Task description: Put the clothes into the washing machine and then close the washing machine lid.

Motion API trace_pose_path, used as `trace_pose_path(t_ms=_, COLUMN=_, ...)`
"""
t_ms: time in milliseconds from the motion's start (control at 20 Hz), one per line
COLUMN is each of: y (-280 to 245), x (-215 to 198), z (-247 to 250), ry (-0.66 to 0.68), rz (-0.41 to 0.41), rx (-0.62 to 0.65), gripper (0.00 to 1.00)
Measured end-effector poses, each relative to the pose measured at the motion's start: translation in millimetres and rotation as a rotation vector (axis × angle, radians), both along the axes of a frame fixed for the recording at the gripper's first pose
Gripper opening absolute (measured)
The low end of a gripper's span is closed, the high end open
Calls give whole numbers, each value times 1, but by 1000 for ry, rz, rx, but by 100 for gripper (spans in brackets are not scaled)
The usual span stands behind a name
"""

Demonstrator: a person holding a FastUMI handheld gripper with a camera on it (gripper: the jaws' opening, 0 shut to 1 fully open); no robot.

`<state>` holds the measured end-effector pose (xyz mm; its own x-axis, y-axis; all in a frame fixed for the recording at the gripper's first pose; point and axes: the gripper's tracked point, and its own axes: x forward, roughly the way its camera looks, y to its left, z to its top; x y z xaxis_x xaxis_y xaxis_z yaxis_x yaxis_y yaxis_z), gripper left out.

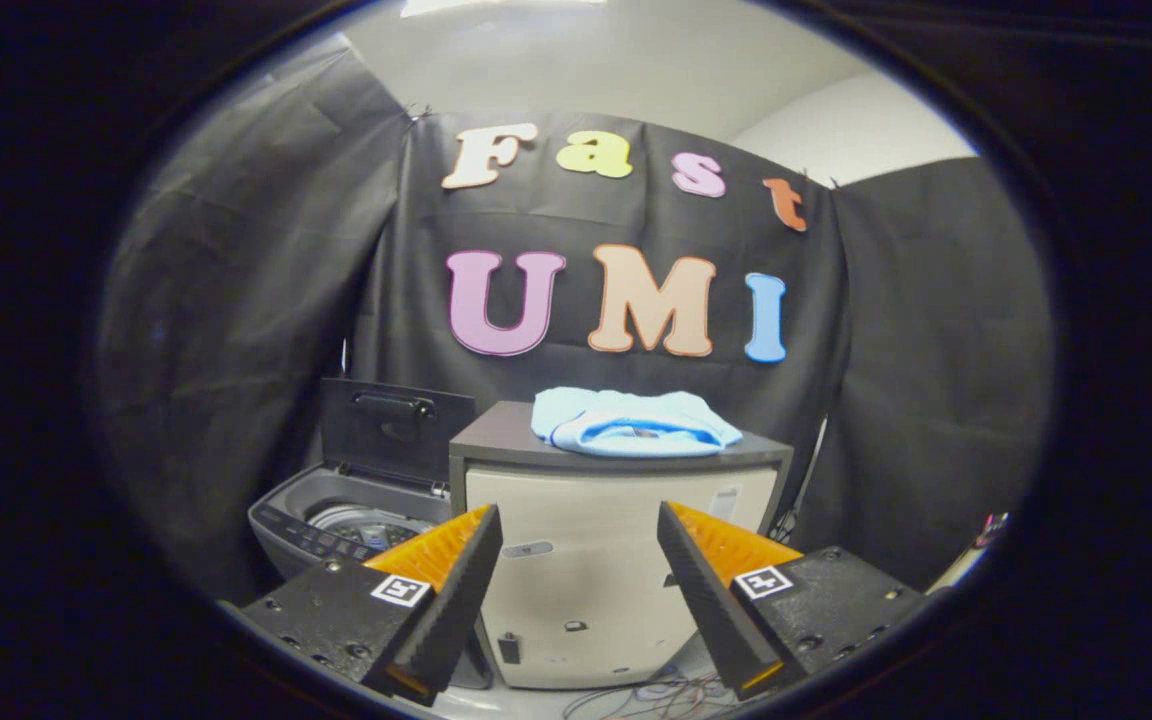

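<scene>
Pale blue clothes (633,422), folded in a loose heap, resting on the dark top of a cream cabinet (596,590), toward its back edge. Gripper (579,570) spread wide and empty, well short of the cabinet, one orange-backed finger to either side of its front face, nothing between them. Washing machine (336,525) just left of the cabinet and lower than its top, lid (394,430) raised upright against the black cloth behind, drum mouth exposed.

Judged from this: nothing loaded yet; picking up, carrying over, dropping in and shutting the lid all left to do.

Open air above the cabinet top for an approach to the heap. Cabinet's left edge standing above the machine's opening, so a lift over that corner, then down, watching the raised lid. Loose cables (656,695) on the floor at the cabinet's foot.
</scene>
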<state>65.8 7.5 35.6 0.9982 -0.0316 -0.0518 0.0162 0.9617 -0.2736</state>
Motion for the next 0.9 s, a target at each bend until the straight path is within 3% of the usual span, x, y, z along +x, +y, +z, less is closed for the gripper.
trace_pose_path(t_ms=250, y=9, x=45, z=44, ry=-44, rz=-1, rx=-56, gripper=96)
trace_pose_path(t_ms=400, y=16, x=89, z=72, ry=-67, rz=18, rx=-27, gripper=96)
trace_pose_path(t_ms=650, y=-5, x=162, z=84, ry=-2, rz=-40, rx=-13, gripper=97)
trace_pose_path(t_ms=800, y=-33, x=204, z=66, ry=112, rz=-114, rx=12, gripper=97)
trace_pose_path(t_ms=900, y=-43, x=226, z=56, ry=163, rz=-116, rx=-12, gripper=97)
